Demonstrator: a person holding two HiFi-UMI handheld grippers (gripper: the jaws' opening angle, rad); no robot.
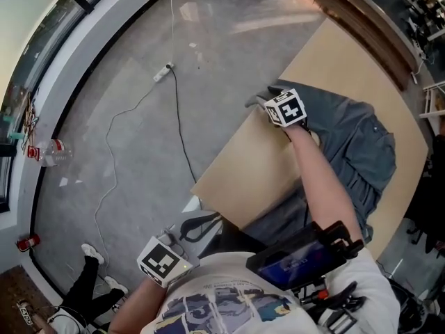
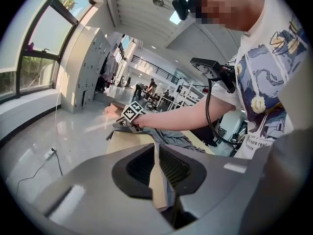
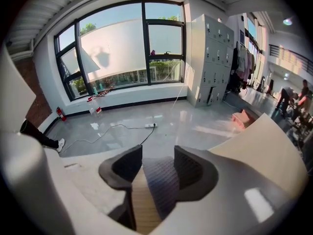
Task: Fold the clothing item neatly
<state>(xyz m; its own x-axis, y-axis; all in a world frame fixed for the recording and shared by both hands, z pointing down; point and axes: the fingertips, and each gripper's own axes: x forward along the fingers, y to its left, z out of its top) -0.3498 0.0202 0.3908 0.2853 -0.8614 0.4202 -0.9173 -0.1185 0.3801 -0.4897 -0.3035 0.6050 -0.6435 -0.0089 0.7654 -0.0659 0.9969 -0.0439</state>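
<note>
Garment [image 1: 354, 145] is lying beneath my spread right hand-held gripper [image 3: 157, 161], which is straddling its far corner; left hand-held gripper [image 2: 157, 156], pressed together, is hanging back.

matt cloth garment [image 1: 361, 145], glossy floor [image 1: 125, 61]

Big open lab/workshop hall, not a home. Polished grey concrete floor [image 1: 104, 82] w/ a power strip [image 1: 162, 73] & loose cable on it. Tall dark-framed windows [image 3: 122, 48] on the far wall, fire extinguisher [image 3: 59, 113] at their base, left. Grey metal lockers [image 3: 210, 58] right of the glass. Far right: people [image 3: 286, 96] at benches, upper-level railing [image 3: 293, 58]. Near: bare plywood table [image 1: 257, 172].
</note>
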